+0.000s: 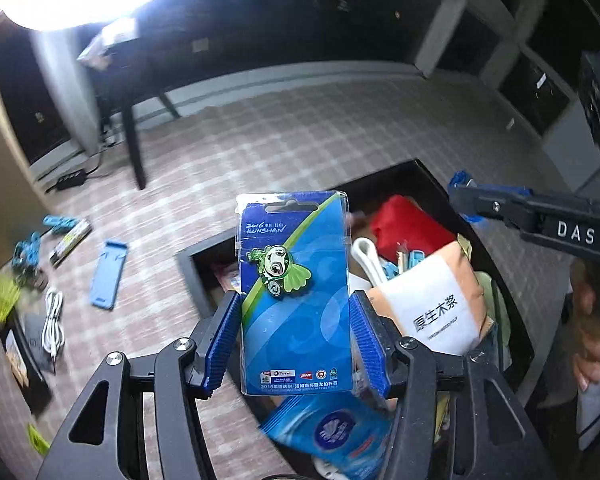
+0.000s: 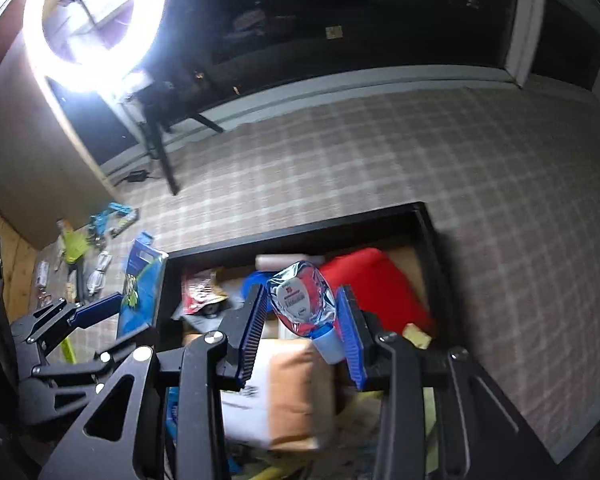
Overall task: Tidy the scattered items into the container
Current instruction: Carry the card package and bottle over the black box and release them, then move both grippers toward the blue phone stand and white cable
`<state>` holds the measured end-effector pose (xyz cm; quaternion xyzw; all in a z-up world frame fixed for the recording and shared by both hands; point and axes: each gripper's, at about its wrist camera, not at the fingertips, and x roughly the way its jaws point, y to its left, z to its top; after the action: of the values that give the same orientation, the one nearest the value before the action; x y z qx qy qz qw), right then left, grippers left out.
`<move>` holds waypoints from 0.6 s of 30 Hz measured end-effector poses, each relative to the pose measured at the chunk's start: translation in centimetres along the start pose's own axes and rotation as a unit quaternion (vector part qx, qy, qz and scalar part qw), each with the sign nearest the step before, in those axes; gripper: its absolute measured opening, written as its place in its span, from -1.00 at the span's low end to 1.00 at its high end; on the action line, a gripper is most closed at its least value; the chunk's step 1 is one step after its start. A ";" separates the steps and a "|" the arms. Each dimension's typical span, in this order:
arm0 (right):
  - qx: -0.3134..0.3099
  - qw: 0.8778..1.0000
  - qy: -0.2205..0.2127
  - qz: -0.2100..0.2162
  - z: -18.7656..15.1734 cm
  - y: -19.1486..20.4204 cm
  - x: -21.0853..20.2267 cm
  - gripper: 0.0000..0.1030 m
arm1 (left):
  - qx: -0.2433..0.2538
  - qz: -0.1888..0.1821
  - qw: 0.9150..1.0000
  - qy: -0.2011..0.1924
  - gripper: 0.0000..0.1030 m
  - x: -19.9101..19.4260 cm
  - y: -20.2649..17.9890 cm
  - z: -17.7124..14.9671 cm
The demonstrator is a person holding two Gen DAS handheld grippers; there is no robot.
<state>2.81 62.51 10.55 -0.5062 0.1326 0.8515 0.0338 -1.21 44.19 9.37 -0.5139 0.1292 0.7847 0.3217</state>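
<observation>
My left gripper (image 1: 294,296) is shut on a blue card pack (image 1: 296,336) with a green mascot pin, held upright between the blue pads (image 1: 224,340). It hangs over the near left corner of the black box (image 1: 188,258). In the right wrist view my right gripper (image 2: 300,290) is shut on a silver foil pouch (image 2: 302,300) with a blue cap, above the middle of the box (image 2: 300,232). The box holds a red bundle (image 2: 364,280), a beige tissue pack (image 1: 436,304) and a blue wipes pack (image 1: 336,432). The left gripper (image 2: 100,312) and card pack (image 2: 140,292) show left of the box.
Loose on the plaid carpet left of the box lie a blue stand (image 1: 108,276), a white cable (image 1: 53,320), light blue pieces (image 1: 60,224) and a yellow-green item (image 1: 2,296). A ring light (image 2: 96,24) on a tripod (image 2: 164,160) stands at the back left. A person's hand (image 1: 588,344) is at the right edge.
</observation>
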 end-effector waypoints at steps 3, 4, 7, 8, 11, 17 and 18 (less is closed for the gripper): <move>0.006 1.000 0.006 -0.017 0.2 -0.6 0.3 -0.21 | 0.003 -0.001 1.000 -0.002 0.16 0.2 -0.3 0.1; 0.015 1.000 0.003 -0.015 0.3 -0.9 0.3 -0.21 | 0.004 0.002 1.000 -0.004 0.14 0.2 -0.1 0.0; 0.029 1.000 0.000 -0.006 0.5 -1.0 0.2 -0.21 | -0.002 0.001 1.000 0.000 0.12 0.4 0.8 -0.1; 0.029 1.000 0.001 -0.003 0.6 -0.9 0.2 -0.21 | -0.006 0.001 1.000 0.001 0.10 0.4 1.2 -0.2; 0.022 1.000 0.002 -0.001 1.0 0.0 0.1 -0.21 | -0.019 0.006 1.000 -0.002 0.06 0.0 2.6 -0.4; -0.001 1.000 0.001 0.017 1.4 3.6 0.3 -0.21 | -0.041 0.026 0.999 -0.008 0.03 -0.8 5.9 -1.3; -0.009 1.000 0.002 0.020 1.5 4.6 0.5 -0.21 | -0.047 0.029 0.998 -0.007 0.03 -0.9 6.6 -1.4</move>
<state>0.46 58.46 11.69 -0.5056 0.1349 0.8521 0.0122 -4.18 38.09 8.67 -0.5189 0.1044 0.8027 0.2749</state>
